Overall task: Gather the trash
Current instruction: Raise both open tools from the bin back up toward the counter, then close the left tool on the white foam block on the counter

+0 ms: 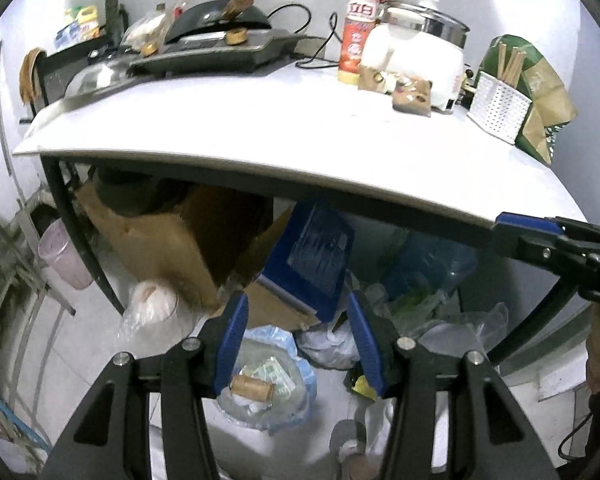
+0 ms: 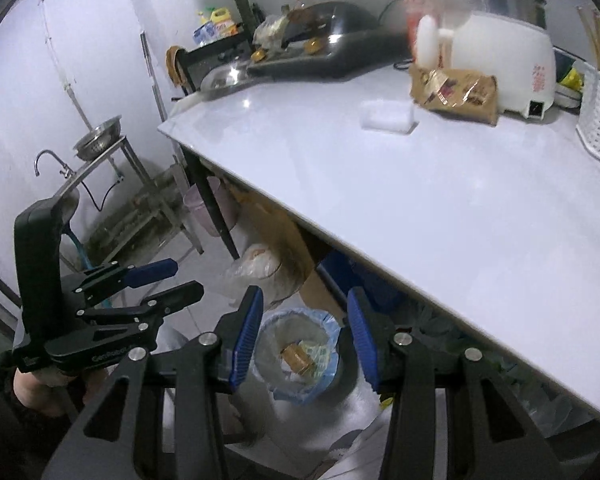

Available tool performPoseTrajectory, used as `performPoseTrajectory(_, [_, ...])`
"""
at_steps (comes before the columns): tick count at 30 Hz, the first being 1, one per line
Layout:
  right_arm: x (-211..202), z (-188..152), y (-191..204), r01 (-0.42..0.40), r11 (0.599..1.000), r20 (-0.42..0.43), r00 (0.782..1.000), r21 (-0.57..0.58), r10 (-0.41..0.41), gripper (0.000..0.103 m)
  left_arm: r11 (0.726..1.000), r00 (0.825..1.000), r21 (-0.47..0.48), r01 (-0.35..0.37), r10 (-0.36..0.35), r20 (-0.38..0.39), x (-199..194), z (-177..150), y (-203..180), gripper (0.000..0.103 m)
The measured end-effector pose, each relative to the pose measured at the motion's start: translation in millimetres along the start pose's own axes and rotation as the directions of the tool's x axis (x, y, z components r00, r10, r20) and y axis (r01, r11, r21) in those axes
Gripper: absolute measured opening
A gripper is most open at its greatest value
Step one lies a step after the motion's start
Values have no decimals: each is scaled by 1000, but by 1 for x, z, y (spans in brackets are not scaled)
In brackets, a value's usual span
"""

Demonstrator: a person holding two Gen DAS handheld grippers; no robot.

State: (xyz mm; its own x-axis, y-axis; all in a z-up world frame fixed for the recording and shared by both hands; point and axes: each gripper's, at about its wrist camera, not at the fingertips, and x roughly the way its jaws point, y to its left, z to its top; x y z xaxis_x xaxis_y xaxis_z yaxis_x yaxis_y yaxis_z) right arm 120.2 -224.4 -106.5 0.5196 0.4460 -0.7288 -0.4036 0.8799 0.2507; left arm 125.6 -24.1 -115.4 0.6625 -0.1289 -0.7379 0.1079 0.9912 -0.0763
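Observation:
Two brown snack wrappers [image 1: 412, 96] [image 2: 456, 92] lie on the white table [image 1: 260, 128] [image 2: 420, 208] by the rice cooker, with a small white pad [image 2: 388, 118] near them. On the floor below stands a trash bin with a blue liner [image 1: 306, 376] [image 2: 328, 326]. It holds a brown roll [image 1: 252, 390] [image 2: 298, 358] and paper packets. My left gripper [image 1: 298, 304] [image 2: 184, 278] hangs open above the bin, nothing between its blue pads. My right gripper [image 2: 305, 294] [image 1: 500, 232] is open and empty too, beside the table's front edge.
A dish-soap bottle [image 1: 358, 24], a white rice cooker [image 2: 504, 52], an induction cooker with a wok [image 1: 220, 40], a white chopstick basket [image 1: 496, 104] and a green paper bag [image 1: 540, 92] line the table's back. Cardboard boxes [image 1: 172, 248], bags and a water jug crowd under it. A sink stand [image 2: 96, 152] is at left.

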Motion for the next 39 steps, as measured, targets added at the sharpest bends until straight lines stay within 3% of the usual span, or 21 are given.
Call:
performPoseTrajectory(20, [-26, 31, -65, 41, 996, 85, 995, 79, -48, 42, 995, 998, 96, 27, -33, 57, 11, 65, -46, 59])
performPoseTrajectory(24, [-24, 38, -82, 56, 994, 90, 994, 95, -64, 42, 994, 997, 104, 35, -42, 59, 20, 79, -52, 66])
performPoseTrajectory(33, [-28, 59, -111, 72, 989, 131, 987, 129, -89, 42, 991, 997, 126, 55, -62, 53, 43, 116, -69, 71])
performPoseTrajectory(39, [-26, 67, -130, 77, 985, 136, 986, 156, -99, 42, 993, 995, 94, 75, -80, 51, 64, 138, -74, 78])
